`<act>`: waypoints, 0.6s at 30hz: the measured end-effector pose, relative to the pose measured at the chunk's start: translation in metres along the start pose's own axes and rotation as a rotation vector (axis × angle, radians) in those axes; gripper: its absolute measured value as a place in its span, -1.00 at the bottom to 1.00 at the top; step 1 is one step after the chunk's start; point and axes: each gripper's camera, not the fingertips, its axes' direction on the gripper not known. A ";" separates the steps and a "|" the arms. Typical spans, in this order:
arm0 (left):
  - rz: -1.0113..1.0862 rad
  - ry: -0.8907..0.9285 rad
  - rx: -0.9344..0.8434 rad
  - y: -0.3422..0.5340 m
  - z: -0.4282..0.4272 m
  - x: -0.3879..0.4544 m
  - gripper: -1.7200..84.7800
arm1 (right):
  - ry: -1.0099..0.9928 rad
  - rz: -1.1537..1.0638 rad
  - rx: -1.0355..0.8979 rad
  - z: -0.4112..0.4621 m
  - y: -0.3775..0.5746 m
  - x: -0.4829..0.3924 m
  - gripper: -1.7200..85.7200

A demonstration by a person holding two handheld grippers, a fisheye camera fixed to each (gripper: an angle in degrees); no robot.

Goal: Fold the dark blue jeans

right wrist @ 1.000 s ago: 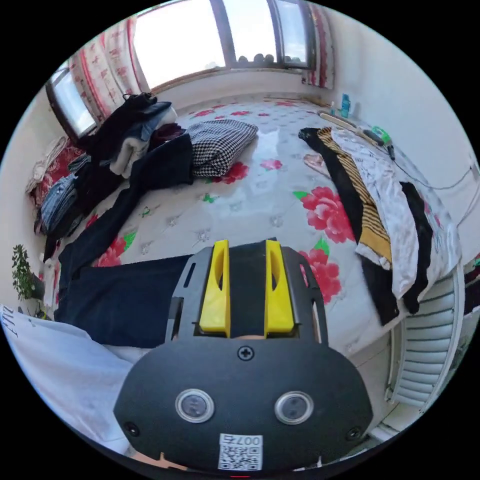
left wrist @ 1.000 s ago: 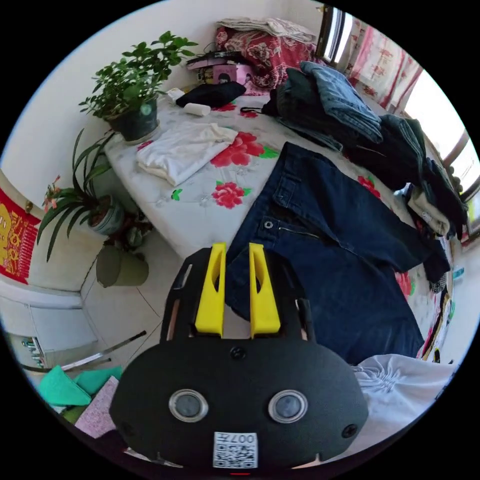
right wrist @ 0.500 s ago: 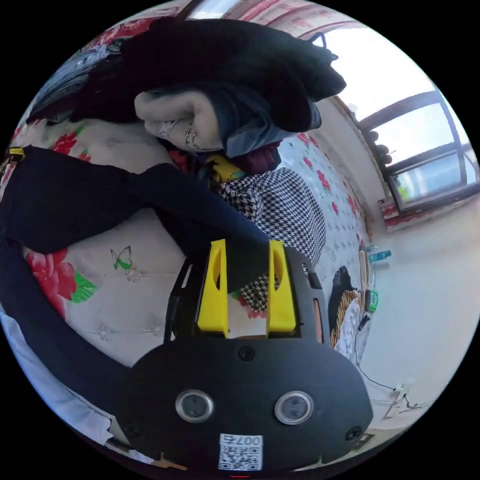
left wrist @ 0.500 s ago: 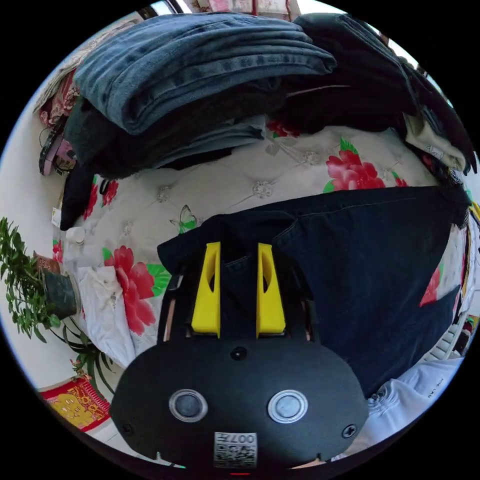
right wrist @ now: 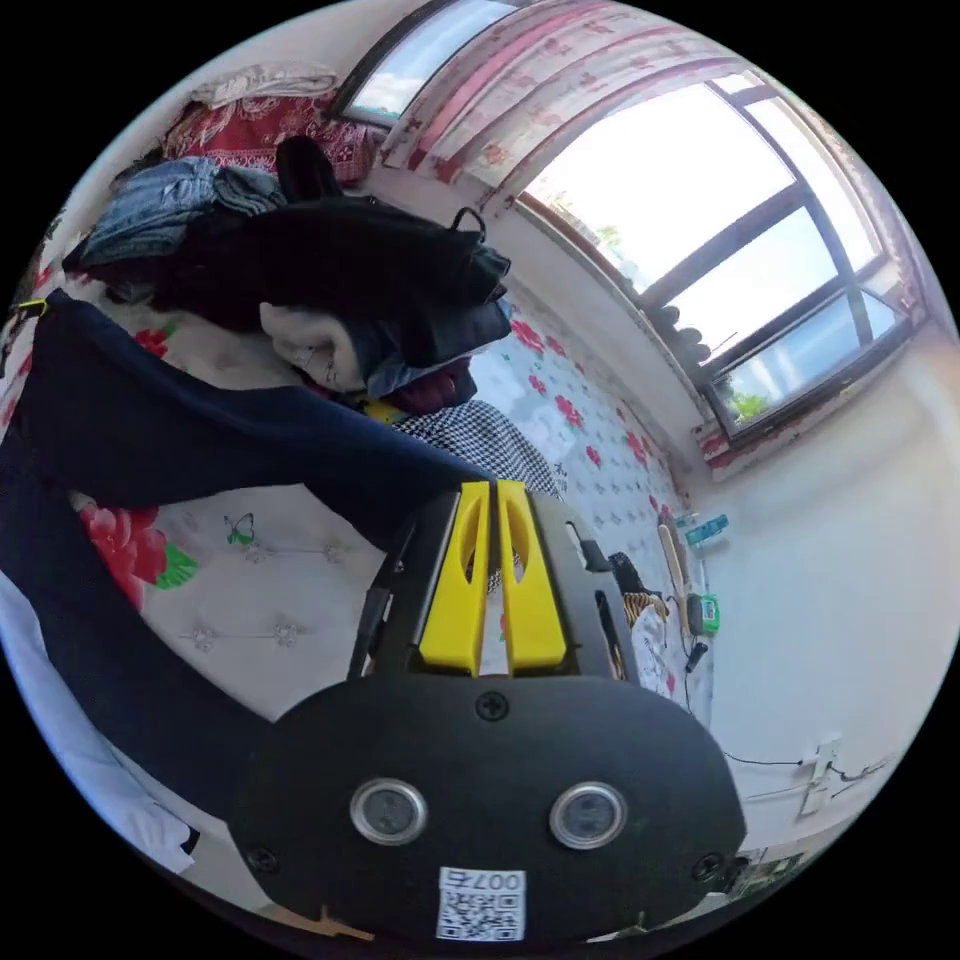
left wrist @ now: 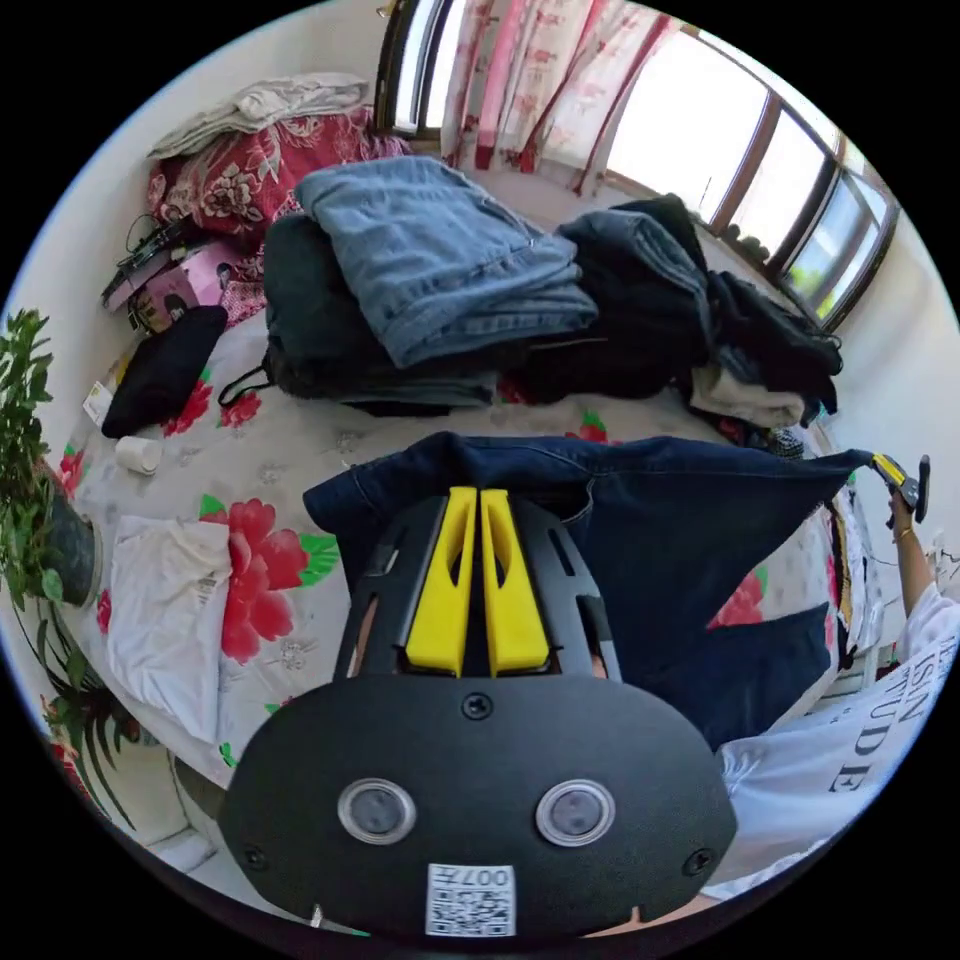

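bedroom, probably, floral bed point(left wrist: 300, 430), curtains point(left wrist: 520, 90)

Bright daylight from window point(right wrist: 700, 240), blown-out glare, fisheye-warped edges

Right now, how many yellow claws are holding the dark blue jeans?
2. The left claw pinches one end of the dark blue jeans; the right claw pinches the far end.

jeans point(left wrist: 640, 500): dark blue
bed cover point(left wrist: 300, 460): white, red flowers
gripper jaws: yellow
folded cloth point(right wrist: 480, 440): black-and-white houndstooth
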 end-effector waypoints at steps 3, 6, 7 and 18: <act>0.017 0.065 0.198 0.071 -0.099 -0.003 -0.98 | -0.033 0.082 0.110 -0.058 0.057 0.024 -0.96; -0.049 0.064 0.207 0.157 -0.153 -0.010 -0.98 | -0.063 0.068 0.117 -0.087 0.129 0.015 -0.96; -0.103 0.052 0.150 0.194 -0.155 -0.014 -0.98 | -0.073 0.066 0.103 -0.088 0.144 0.010 -0.96; -0.527 0.143 -0.124 0.333 -0.111 -0.089 -0.98 | -0.336 0.061 -0.524 0.033 0.308 -0.067 -0.97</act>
